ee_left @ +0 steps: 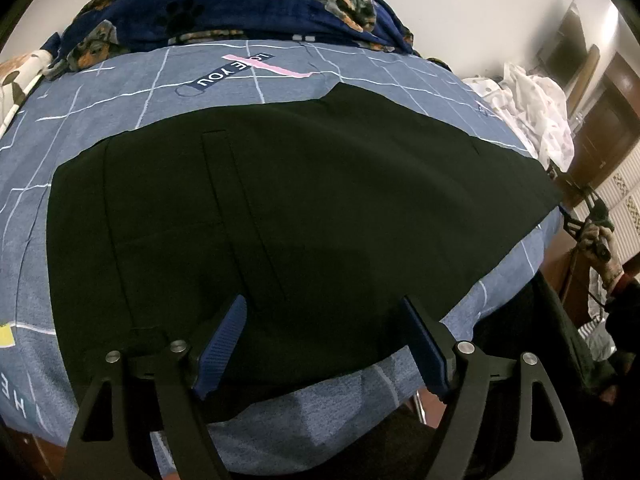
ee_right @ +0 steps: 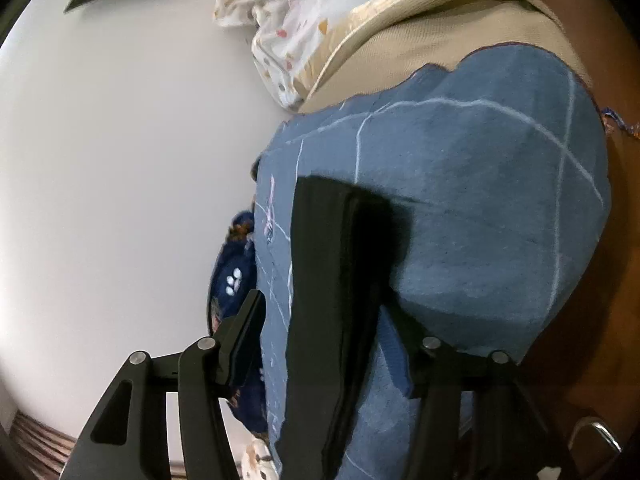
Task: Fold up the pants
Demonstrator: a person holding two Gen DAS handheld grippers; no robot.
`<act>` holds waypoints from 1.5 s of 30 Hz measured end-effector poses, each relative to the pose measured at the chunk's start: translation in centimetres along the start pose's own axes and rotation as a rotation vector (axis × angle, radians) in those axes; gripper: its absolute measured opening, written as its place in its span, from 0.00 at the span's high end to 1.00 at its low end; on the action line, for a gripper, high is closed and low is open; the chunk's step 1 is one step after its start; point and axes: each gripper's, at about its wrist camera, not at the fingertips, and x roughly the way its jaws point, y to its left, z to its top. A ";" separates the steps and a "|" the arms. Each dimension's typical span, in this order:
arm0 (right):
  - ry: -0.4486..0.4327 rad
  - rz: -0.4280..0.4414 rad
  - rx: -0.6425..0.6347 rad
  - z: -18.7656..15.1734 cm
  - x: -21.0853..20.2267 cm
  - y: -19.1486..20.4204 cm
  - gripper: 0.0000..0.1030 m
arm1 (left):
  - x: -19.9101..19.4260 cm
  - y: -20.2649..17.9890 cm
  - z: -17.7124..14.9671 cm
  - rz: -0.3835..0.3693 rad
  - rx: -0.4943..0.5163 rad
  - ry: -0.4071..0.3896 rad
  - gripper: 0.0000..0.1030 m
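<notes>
blue bed sheet (ee_left: 132,120) with a thin white grid, spread over the bed, printed with a dark "love you" strip (ee_left: 230,70) crossed by a pink band. behind it, heaped against the white wall (ee_left: 460,0), a navy blanket (ee_left: 224,4) patterned with dogs and paw prints. at the right end of the bed, a crumpled white cloth (ee_left: 532,108) with small coloured specks. beyond that, dark wooden doors (ee_left: 608,120). beige mattress edge (ee_right: 420,32) bare past the sheet's corner.
</notes>
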 end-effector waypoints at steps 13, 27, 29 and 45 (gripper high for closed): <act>0.056 -0.042 -0.100 0.2 2.1 2.0 0.46 | 0.1 0.1 0.0 0.007 0.009 0.000 0.23; 0.085 -0.256 -0.393 -3.2 4.6 8.3 0.90 | -0.8 0.1 0.9 0.113 -0.010 -0.048 0.23; 0.090 -0.235 -0.415 -4.0 4.7 9.7 0.90 | -0.9 0.3 1.1 0.125 -0.013 -0.055 0.23; 0.315 -0.173 -0.623 -16.4 10.9 15.4 0.90 | -0.6 0.3 1.3 0.288 0.034 -0.035 0.23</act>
